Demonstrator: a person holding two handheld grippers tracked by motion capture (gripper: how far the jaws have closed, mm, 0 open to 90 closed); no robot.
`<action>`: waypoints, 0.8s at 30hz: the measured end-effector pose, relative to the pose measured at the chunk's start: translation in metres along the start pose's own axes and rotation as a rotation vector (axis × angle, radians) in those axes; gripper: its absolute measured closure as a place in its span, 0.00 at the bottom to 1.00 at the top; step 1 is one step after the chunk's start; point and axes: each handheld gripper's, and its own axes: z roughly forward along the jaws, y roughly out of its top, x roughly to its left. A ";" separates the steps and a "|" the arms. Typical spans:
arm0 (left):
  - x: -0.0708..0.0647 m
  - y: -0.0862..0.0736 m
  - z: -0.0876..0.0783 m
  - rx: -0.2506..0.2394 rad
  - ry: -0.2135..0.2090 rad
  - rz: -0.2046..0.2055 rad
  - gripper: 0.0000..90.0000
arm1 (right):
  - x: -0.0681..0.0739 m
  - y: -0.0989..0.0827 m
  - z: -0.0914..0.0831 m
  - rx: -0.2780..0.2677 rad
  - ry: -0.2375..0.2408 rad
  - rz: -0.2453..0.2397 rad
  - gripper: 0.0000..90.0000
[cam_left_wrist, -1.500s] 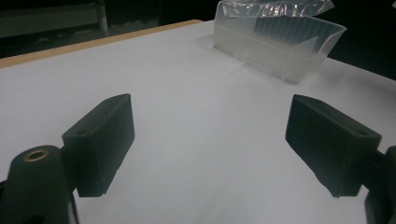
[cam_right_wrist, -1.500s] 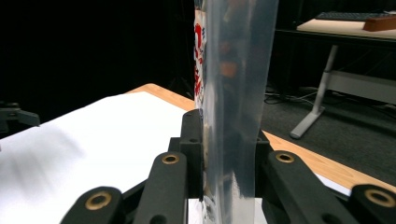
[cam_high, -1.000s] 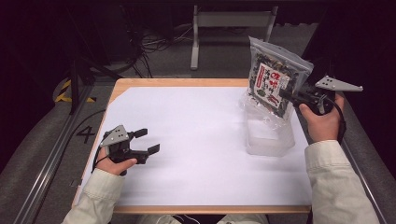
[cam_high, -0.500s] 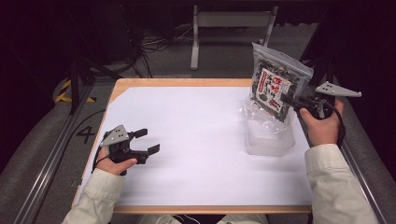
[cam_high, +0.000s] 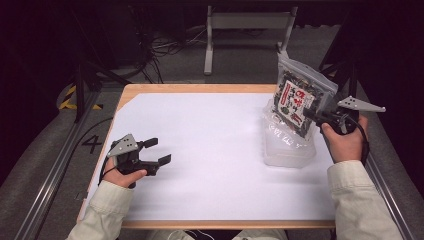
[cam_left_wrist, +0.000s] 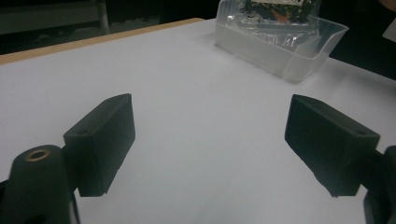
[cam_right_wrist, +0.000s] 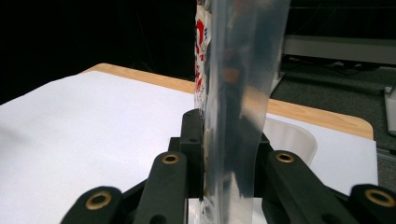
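Observation:
My right gripper (cam_high: 311, 116) is shut on a clear snack bag (cam_high: 298, 98) with a dark red-and-white label, held upright at the table's right side. The bag's lower end hangs inside a clear plastic container (cam_high: 290, 148) on the white sheet. In the right gripper view the bag (cam_right_wrist: 238, 93) stands edge-on, pinched between the two black jaws of that gripper (cam_right_wrist: 229, 154). My left gripper (cam_high: 159, 151) rests low at the left front of the table, open, with nothing between its fingers (cam_left_wrist: 100, 144). The left gripper view has the container (cam_left_wrist: 285, 49) far off with the bag in it.
A white sheet (cam_high: 210, 150) covers the wooden table (cam_high: 195, 88). A metal stand (cam_high: 245, 22) and cables lie on the dark floor behind it. Rails run along both sides of the table.
My right gripper has sunk with the bag, bringing its lower end down into the clear container. The left gripper has kept still.

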 end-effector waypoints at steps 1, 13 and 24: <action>0.000 0.000 0.000 0.000 0.000 0.000 0.19 | 0.000 0.000 0.000 0.000 0.000 0.000 0.84; 0.000 0.000 0.000 0.004 0.002 0.003 0.19 | 0.000 -0.010 -0.002 0.036 -0.009 0.008 0.85; 0.001 0.000 0.000 0.001 0.003 0.005 0.19 | 0.010 -0.016 0.006 0.164 -0.014 -0.056 0.85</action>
